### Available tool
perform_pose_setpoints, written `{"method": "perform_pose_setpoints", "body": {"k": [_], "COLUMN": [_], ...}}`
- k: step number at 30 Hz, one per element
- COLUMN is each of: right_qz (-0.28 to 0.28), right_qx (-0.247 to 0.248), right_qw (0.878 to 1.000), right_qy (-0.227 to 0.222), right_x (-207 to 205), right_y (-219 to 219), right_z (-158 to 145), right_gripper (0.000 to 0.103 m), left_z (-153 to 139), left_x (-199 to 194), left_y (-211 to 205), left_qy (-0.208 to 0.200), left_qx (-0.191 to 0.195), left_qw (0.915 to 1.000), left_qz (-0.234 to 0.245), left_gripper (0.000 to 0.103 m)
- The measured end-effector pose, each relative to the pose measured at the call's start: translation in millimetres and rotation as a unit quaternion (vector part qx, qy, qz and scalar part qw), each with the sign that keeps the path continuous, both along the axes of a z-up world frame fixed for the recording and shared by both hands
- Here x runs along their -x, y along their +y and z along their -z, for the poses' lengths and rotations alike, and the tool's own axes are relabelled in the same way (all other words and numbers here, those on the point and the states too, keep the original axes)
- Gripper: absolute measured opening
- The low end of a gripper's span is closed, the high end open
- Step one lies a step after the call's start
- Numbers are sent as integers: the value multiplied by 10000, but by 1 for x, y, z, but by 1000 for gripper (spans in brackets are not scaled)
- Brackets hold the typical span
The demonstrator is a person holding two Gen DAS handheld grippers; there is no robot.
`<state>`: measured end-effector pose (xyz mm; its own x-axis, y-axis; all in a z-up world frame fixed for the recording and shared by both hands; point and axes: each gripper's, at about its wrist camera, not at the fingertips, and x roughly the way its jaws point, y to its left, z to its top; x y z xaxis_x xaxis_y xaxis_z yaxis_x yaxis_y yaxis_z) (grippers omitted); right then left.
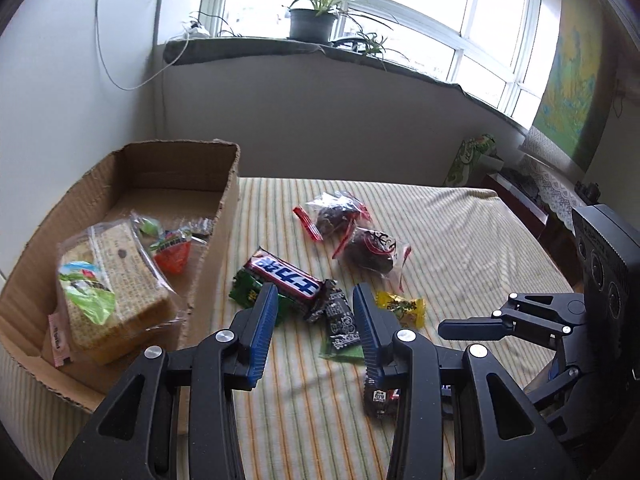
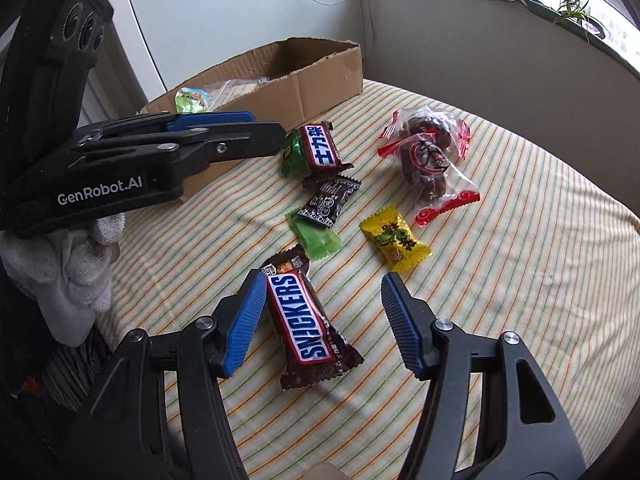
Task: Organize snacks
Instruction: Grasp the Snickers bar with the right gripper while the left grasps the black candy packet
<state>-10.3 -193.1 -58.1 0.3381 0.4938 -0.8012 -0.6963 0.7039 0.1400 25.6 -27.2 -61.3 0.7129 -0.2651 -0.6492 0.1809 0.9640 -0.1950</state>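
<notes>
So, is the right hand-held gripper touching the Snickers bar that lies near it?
Cannot tell. In the right wrist view the right hand-held gripper is open around the Snickers bar, one blue pad at its edge; no clear contact or gap shows.

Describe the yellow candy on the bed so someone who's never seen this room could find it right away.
Start at the cardboard box on the striped bedspread, then look at the loose snacks beside it. The yellow candy lies just below the clear bags of brown sweets, right of the green wrapper. It is the only bright yellow packet, small and pillow-shaped with crimped ends.
</notes>
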Motion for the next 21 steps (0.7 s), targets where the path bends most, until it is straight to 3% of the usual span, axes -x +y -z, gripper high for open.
{"method": "perform_pose_setpoints", "body": {"k": [9, 13, 21], "right_qz": [-175, -94, -213], "right_qx": [78, 1, 56], "right_qw": [9998, 9999, 9998], "right_qy": [-15, 106, 37], "right_x": [9, 4, 9], "right_y": [8, 2, 9], "right_z": [7, 12, 12], "right_gripper": [62, 55, 51], "left_z": [18, 28, 37], "left_x": [-13, -21, -31], "left_y": [-24, -26, -31], "left_qy": [442, 640, 880], "left_qx": [-19, 6, 45], "left_qw": [9986, 9976, 9957], "left_qz": [291, 259, 288], "left_gripper": [37, 33, 32]}}
